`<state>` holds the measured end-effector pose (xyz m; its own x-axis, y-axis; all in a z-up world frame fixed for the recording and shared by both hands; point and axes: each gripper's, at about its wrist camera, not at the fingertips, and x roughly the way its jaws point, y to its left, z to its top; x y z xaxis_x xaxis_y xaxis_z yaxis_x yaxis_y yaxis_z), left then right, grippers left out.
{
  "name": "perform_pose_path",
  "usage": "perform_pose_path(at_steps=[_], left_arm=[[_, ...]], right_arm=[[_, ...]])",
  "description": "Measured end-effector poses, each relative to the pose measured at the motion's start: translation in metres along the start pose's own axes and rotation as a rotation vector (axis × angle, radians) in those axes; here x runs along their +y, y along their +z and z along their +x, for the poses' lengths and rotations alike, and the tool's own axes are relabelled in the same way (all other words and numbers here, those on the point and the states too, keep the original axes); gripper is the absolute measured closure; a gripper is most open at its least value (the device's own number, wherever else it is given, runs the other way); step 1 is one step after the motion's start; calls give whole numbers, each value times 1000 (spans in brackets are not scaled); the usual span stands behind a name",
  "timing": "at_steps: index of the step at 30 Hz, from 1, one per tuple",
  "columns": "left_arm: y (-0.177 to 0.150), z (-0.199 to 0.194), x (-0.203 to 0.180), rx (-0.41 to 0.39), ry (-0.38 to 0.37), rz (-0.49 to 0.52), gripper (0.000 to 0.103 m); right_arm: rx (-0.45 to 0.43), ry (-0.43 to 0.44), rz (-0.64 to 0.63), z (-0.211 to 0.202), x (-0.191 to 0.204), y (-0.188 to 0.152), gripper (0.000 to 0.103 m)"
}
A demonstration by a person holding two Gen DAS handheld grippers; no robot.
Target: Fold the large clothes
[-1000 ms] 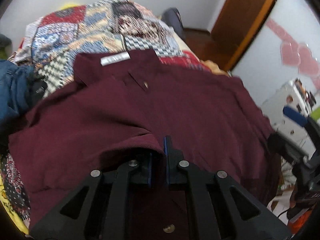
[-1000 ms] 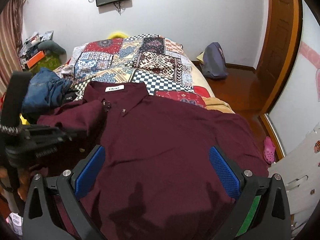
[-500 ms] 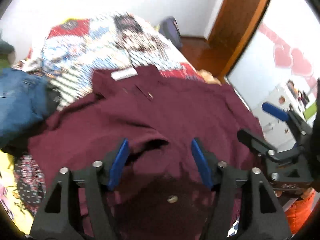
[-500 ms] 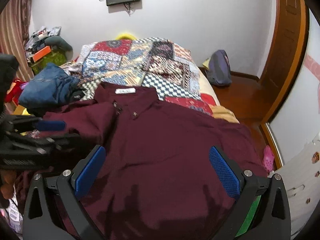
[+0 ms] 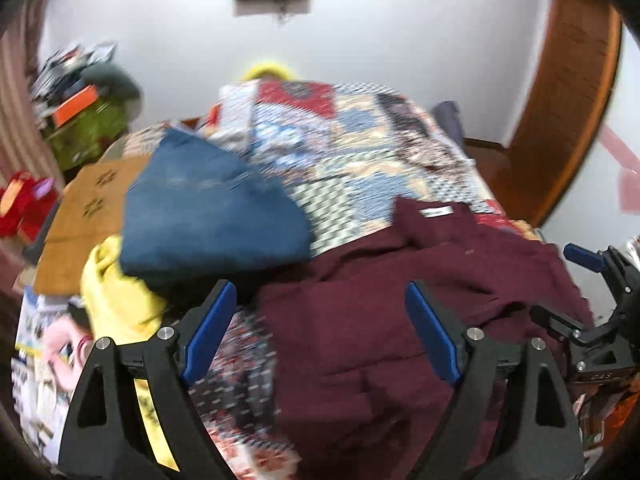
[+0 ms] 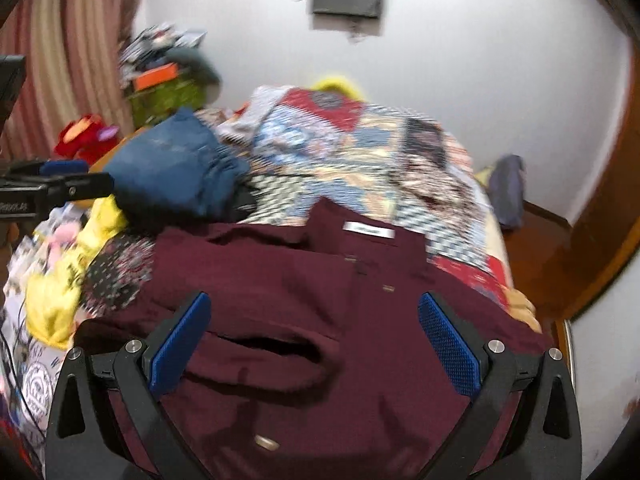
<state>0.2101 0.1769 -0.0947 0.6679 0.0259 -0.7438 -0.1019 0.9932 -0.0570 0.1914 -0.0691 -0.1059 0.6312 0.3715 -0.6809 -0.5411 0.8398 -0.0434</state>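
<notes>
Left gripper (image 5: 318, 332), jaws just spread apart and empty, hovers above the maroon shirt (image 6: 320, 300); right gripper (image 6: 314, 346) likewise gapes. Blur smears the shirt's label (image 6: 370, 231), and folded jeans (image 5: 208, 216) lie beyond its sleeve.

A home bedroom is being shown: a bed (image 6: 494, 236) is being covered by a patchwork quilt (image 6: 360, 148), clothes are being piled at its left edge, and a wooden door (image 5: 568, 92) is being seen.

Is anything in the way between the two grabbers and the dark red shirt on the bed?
No, nothing visible blocks them. The maroon shirt lies right under the open right gripper. The left gripper, whose jaws have just been opening, is empty, over the shirt's edge. The blue jeans lie off to the side.
</notes>
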Motion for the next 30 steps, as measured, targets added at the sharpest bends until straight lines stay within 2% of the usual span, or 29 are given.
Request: perform_pose_path(at_steps=[4,8,14,17,22,25,27,30], left_arm=[[-23,14,39,50,43,-46,17],[-48,33,71,112,50,-101,17],[-74,58,90,168,52,-132,17],[-83,69,94,186,62,-125,17],[-92,81,96,210,55,-115,17],[-97,88,93,228,40,-114,17],[-101,93,88,240,28,-111,17],[-107,101,80,265,1,-108,17]], right_arm=[[64,77,-100,29,43,13,0],[172,163,-202,67,87,19,0],[365,187,-296,120,123,9,2],[432,184,-335,139,134,-2,2],[484,163,-381,157,139,-15,21],[461,193,-360,152,132,-14,32],[441,216,-345,143,127,-12,46],[420,232,-330,133,121,-10,60]])
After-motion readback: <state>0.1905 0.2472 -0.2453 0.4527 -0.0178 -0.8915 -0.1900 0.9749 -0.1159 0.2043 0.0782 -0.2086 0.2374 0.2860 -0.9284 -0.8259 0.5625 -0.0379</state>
